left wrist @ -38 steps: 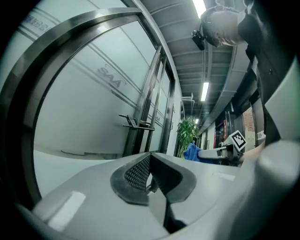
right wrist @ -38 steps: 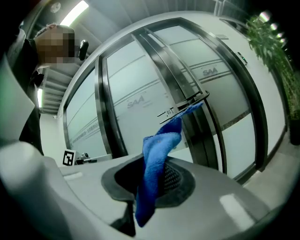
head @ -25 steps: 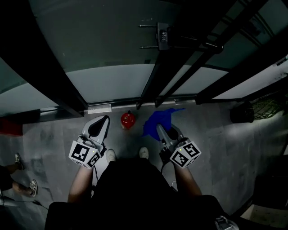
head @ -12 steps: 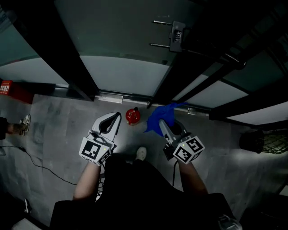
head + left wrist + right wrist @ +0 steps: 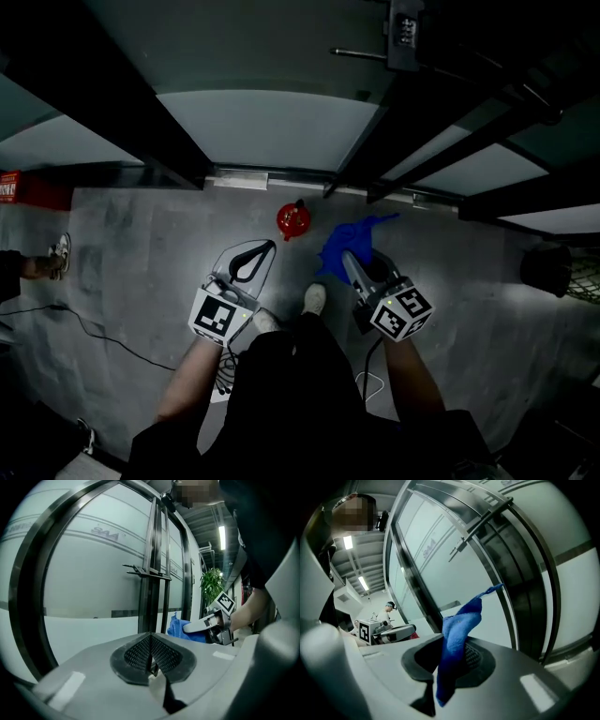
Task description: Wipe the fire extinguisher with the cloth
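right tool [image 5: 451,663] is clamped on the blue cloth [image 5: 458,630], a tail of it flopping over the jaws. left tool [image 5: 151,654] is pressed together, nothing in it. out ahead on the floor [image 5: 141,246] stands the red fire extinguisher [image 5: 293,219] (seen end-on from above, so its long axis likely runs straight up). it sits between the two tools, forward-left of the cloth and apart from it. the wipe looks to need a drop down and leftward.

Dark-framed glass doors [image 5: 267,127], a grey floor [image 5: 141,253], a leafy plant [image 5: 212,584].
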`<state>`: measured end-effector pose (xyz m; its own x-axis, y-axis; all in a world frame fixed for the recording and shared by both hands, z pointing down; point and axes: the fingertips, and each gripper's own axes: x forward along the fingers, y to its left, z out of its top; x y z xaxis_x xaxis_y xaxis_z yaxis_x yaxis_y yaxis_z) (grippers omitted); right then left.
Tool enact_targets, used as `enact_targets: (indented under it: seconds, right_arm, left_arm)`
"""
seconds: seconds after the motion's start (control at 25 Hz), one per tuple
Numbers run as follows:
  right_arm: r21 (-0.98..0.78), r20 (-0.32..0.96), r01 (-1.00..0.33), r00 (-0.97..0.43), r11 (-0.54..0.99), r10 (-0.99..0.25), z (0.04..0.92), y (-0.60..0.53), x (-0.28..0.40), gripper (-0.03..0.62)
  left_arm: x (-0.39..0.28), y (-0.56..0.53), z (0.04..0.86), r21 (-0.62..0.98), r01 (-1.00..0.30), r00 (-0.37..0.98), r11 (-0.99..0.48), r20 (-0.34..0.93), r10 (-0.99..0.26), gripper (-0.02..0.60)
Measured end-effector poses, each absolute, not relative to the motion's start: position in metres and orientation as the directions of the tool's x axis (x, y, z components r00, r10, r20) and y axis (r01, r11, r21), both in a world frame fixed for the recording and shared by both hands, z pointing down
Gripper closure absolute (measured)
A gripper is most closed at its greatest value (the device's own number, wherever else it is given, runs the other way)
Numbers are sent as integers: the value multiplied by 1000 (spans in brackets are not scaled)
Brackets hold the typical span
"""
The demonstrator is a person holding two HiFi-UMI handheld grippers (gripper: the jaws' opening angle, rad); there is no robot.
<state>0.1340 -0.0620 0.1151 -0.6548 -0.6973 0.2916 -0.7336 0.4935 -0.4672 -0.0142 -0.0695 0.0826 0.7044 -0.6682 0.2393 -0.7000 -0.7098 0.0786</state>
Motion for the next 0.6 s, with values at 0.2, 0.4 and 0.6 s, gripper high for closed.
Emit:
enact_targets:
  seconds: [0.2, 0.4, 0.6]
  right_arm:
    - [-435, 337, -740, -662, 513, -669, 190, -64, 126, 531]
    - [-422, 327, -737, -667, 528, -669, 278, -80, 131, 531]
    - [-391, 273, -717, -689, 577, -671, 384, -114, 123, 531]
  left_arm:
    - [-27, -70, 161, 68, -706, 696, -705, 255, -672, 574]
    - [-39, -74, 256, 62, -719, 683, -692, 249, -687, 574]
    - [-53, -100, 383, 18, -697, 702, -716, 221, -677, 574]
